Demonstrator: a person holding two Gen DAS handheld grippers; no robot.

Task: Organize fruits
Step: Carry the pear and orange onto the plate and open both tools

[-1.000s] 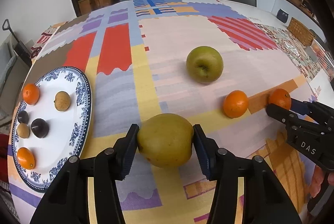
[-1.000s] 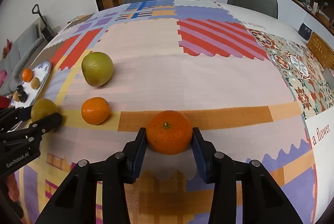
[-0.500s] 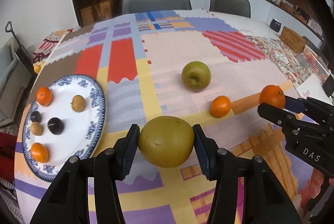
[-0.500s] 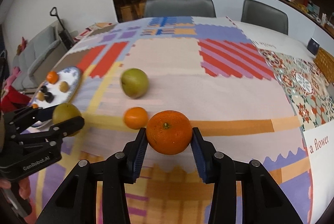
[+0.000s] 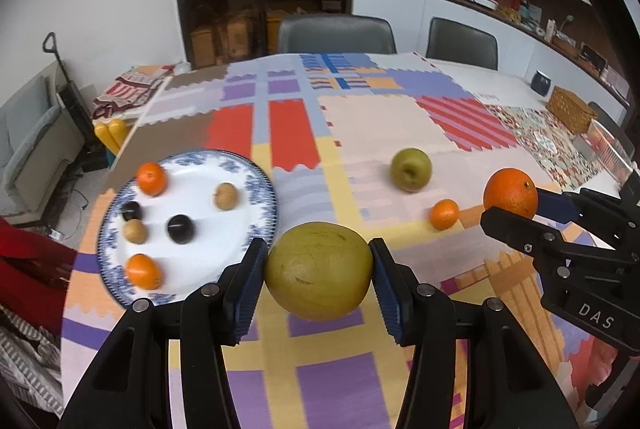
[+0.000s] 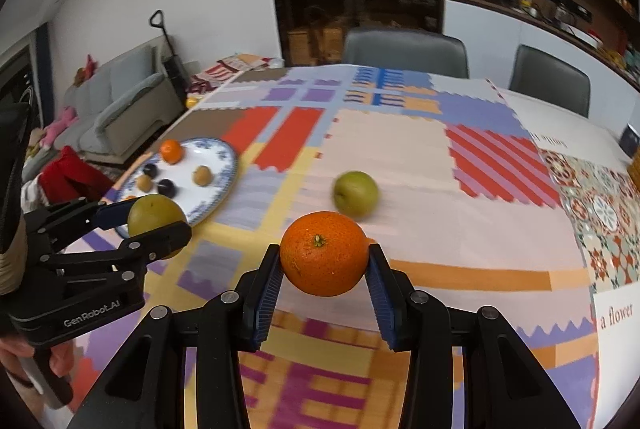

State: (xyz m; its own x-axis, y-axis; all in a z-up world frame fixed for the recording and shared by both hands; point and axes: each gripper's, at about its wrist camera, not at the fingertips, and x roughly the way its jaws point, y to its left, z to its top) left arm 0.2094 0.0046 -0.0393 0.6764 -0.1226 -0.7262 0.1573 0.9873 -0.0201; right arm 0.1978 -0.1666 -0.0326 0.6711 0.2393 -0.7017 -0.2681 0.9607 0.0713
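Observation:
My left gripper [image 5: 319,271] is shut on a yellow-green pear [image 5: 318,271], held above the tablecloth just right of the blue-rimmed white plate [image 5: 256,171]. In the right wrist view the same left gripper [image 6: 154,223] shows at the left with the pear [image 6: 154,215]. My right gripper [image 6: 324,265] is shut on a large orange [image 6: 324,253], also lifted off the table; it appears in the left wrist view as the right gripper [image 5: 516,207] with the orange [image 5: 510,192]. A green apple [image 5: 411,169] and a small mandarin [image 5: 444,214] lie on the cloth between them.
The plate carries two small oranges [image 5: 151,178], two dark plums [image 5: 181,228] and two brownish fruits [image 5: 225,195]. Two grey chairs [image 5: 336,35] stand at the far side. A wicker basket [image 5: 570,109] sits at the far right. A person's hand [image 6: 24,353] holds the left gripper.
Both grippers have risen off the table with their fruits, the pear and the orange. The plate and loose fruits now look farther away; the apple and mandarin have stayed put.

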